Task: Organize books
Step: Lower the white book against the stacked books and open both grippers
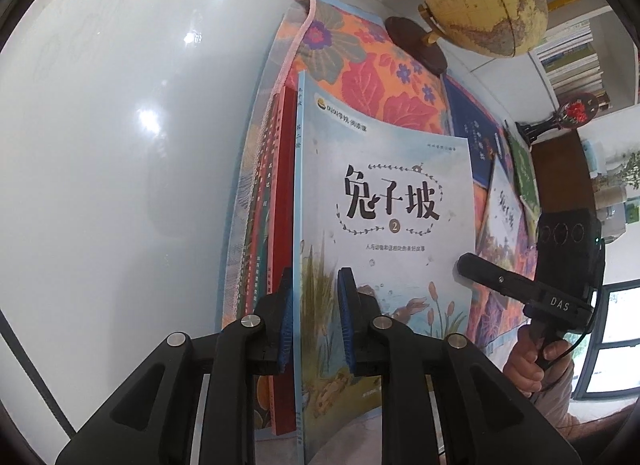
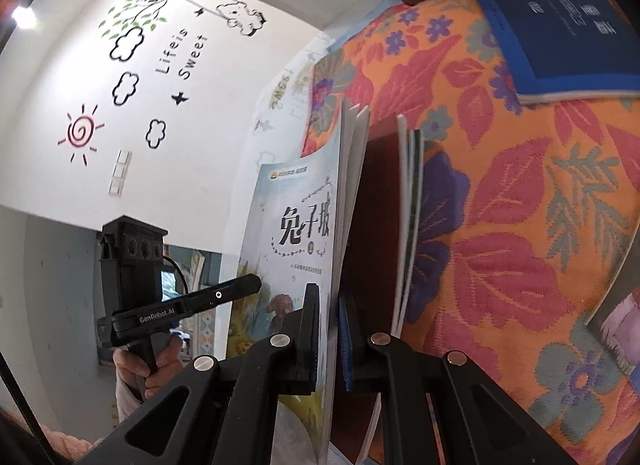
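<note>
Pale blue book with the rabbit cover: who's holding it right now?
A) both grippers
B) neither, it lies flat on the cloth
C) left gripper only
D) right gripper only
A: the left gripper is clamped on the book near its spine, and the right gripper is clamped on its page edge, keeping it upright over the floral cloth.

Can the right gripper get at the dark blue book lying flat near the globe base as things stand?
Probably not yet. The right gripper is shut on the pale blue rabbit-cover book, which the left gripper holds too. The dark blue book lies uncovered on the orange floral cloth.
</note>
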Motion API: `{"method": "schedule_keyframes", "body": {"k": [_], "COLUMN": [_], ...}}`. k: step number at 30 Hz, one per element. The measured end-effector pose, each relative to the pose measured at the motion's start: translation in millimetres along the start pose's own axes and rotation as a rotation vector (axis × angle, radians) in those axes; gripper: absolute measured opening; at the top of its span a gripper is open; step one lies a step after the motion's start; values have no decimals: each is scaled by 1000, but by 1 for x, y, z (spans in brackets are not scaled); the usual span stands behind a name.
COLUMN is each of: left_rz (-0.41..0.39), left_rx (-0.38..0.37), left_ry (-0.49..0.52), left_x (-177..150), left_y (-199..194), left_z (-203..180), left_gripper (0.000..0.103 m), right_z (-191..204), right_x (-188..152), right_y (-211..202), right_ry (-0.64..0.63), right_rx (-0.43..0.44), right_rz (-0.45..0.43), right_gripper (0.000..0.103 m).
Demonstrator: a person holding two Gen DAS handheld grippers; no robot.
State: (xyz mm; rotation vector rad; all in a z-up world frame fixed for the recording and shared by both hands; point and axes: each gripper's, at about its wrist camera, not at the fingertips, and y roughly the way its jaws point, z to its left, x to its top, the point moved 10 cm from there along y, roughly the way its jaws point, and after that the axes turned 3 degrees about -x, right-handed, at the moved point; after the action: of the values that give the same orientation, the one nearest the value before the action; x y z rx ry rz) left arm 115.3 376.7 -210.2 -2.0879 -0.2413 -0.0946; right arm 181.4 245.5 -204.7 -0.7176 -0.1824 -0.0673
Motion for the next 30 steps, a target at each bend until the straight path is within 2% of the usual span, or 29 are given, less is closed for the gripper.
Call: {"method": "schedule_keyframes", "body": {"k": [4,15,20,23,26,30], "left_rz": [4,15,5,-2,-26,-47], "left_rx": [13,104,152,177,218,261], "left_ry": [11,32,-4,-50,-53,-72], "left_x": [2,3,7,10,15,20], "left_y": [2,3,-1,-4,-9,-12], "left_z": [-2,-1,6,12,11,7], "left_gripper": [16,20,20,20,20,20], "right_z": [-14,-23,-26,-30,-23,-10], "right_x": [-1,-6,-4,-3,-5,-7], "right_y": [2,-2,-16,-22,-15,-4], "right_ry": [28,105,89,105,95,38], "right_rx": [-52,-2,-53,-59,-49,-99], "right_rz": [3,-17,-32,-49,-34,-23], "right_gripper": [10,13,19,42,47,48]}}
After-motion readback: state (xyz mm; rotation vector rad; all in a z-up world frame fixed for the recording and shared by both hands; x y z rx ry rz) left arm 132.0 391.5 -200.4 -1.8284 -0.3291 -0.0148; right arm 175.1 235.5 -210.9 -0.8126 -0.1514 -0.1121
